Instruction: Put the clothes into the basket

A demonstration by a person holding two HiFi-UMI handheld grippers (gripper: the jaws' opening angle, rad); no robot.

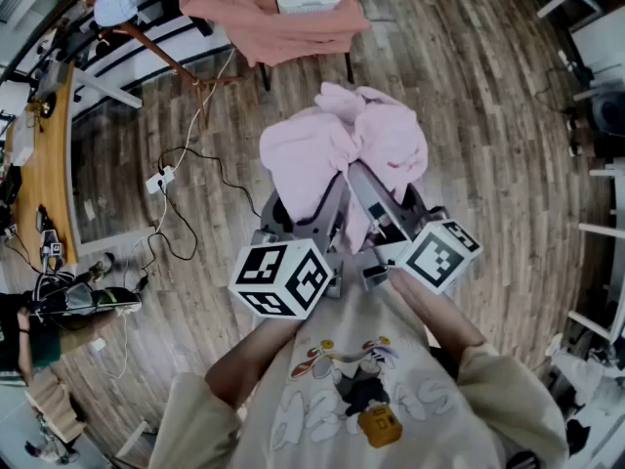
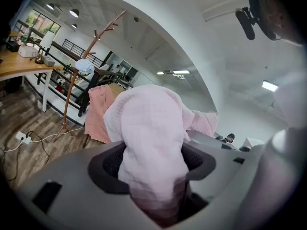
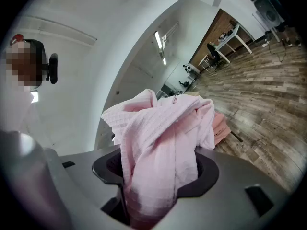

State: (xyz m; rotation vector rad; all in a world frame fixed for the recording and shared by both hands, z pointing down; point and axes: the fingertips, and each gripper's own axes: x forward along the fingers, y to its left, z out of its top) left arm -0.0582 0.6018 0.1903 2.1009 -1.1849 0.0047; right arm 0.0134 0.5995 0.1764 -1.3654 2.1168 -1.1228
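Garment [image 1: 332,145]: one piece, pale pink, soft waffle-weave cloth, bunched into a rounded, folded lump; held up off the floor in front of the person's chest, between both grippers.
Left gripper [image 1: 327,203]: grey moulded body; jaws pinching a thick fold of the pink cloth, which fills the gap between them in the left gripper view [image 2: 156,176].
Right gripper [image 1: 366,189]: same grey build; jaws set wide and clamped on a bulky wad of the same garment, seen in the right gripper view [image 3: 153,176].
Marker cubes: two, white faces with black square patterns, one on the left gripper [image 1: 281,278], one on the right [image 1: 441,253].
Floor [image 1: 488,115]: wood planks, mixed brown and grey tones, matte grain.
Salmon cloth [image 1: 273,18]: one, darker pink than the garment, draped over dark-legged furniture well beyond the grippers.
Coat stand [image 2: 79,66]: one, brown wood, branch-shaped arms.
Cables [image 1: 186,193]: several thin black and white leads, looped across the floor.
Sweatshirt [image 1: 371,399]: cream fabric, cartoon print on the front.
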